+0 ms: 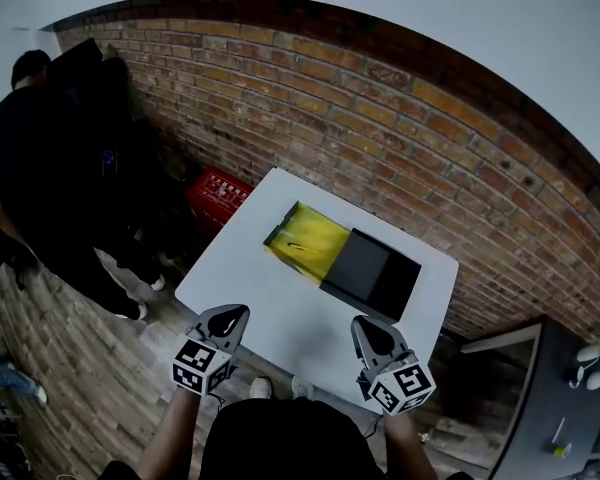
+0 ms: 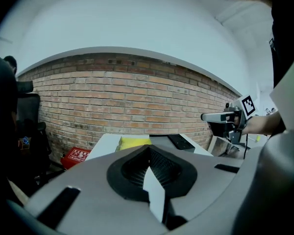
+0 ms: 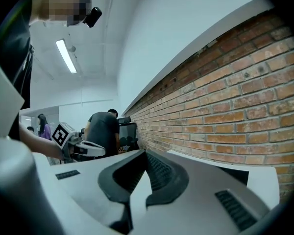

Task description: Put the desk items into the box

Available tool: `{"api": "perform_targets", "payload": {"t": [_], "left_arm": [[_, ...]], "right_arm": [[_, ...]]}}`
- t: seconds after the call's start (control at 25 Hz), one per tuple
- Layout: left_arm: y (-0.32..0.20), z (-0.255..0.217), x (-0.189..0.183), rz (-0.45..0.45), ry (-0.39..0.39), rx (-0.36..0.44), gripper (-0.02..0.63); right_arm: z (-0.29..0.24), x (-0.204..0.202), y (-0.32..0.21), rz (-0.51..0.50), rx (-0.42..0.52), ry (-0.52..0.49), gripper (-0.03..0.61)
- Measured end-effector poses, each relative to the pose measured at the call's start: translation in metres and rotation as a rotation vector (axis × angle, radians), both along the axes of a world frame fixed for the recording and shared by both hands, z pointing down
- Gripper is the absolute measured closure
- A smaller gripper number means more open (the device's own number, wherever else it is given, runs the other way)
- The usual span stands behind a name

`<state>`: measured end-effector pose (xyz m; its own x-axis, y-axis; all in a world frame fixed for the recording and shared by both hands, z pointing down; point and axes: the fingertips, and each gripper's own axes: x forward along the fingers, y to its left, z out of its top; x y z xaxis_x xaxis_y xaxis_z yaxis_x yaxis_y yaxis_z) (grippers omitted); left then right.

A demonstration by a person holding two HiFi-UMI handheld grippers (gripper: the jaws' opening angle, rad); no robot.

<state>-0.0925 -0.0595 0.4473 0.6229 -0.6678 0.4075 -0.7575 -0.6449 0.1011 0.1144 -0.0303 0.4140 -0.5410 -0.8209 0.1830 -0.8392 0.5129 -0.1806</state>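
White table against brick wall | yellow box touching dark box; likely light, stiff card, so pinch a rim | left gripper and right gripper both closed, empty

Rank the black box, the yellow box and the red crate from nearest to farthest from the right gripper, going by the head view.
1. Black box, on the table just ahead of the right gripper.
2. Yellow box, beside it, further left.
3. Red crate, on the floor beyond the table.
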Motion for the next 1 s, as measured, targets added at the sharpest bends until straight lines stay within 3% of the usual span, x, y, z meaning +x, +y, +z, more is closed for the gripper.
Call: {"api": "perform_targets", "payload": {"t": [1.0], "left_arm": [[-0.011,0.002,0.01,0.036,-0.009,0.001,0.6]], "right_arm": [[0.007,0.006,-0.016,0.028,-0.011,-0.001,0.557]]}}
